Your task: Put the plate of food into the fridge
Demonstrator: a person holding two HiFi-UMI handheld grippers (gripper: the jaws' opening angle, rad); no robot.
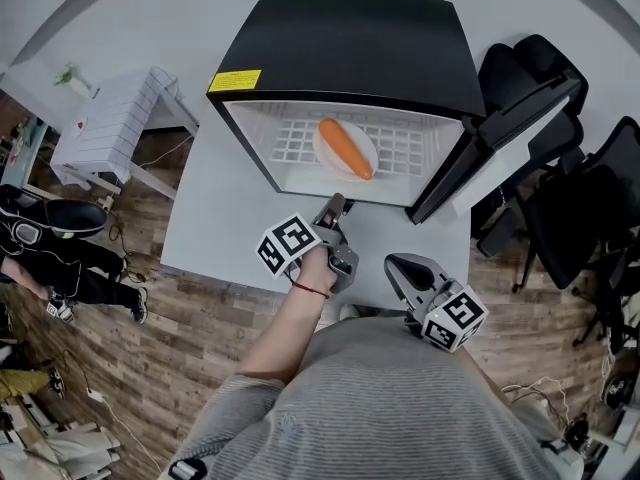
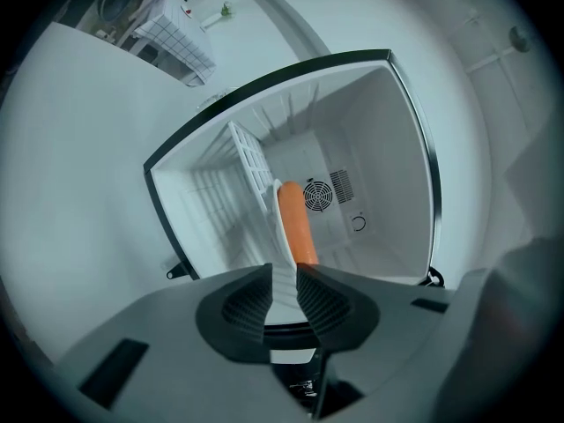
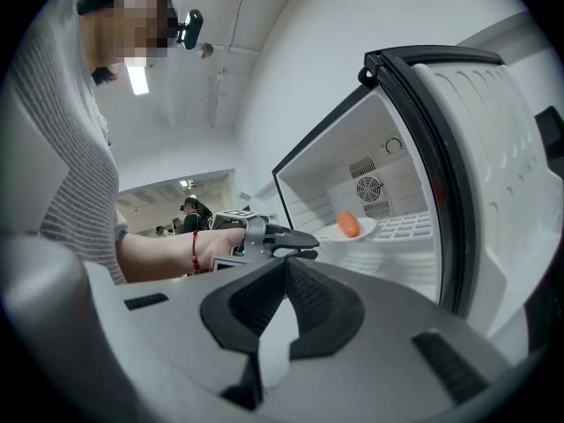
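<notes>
Plate [image 1: 327,158] with orange food [image 1: 345,149]: lies on the wire shelf [image 1: 290,140] inside the fridge [image 1: 345,43], upper centre of the head view, food's long axis slanting upper left to lower right. Left claw [image 1: 337,204]: hangs just below at the fridge mouth, pointing straight at it, narrowly apart, empty. Right claw [image 1: 393,265]: lower right over the table [image 1: 220,218], closed, farther off, nearer the open door [image 1: 500,133].

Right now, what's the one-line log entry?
plate with carrot on fridge shelf | left gripper open near plate | right gripper shut
</notes>
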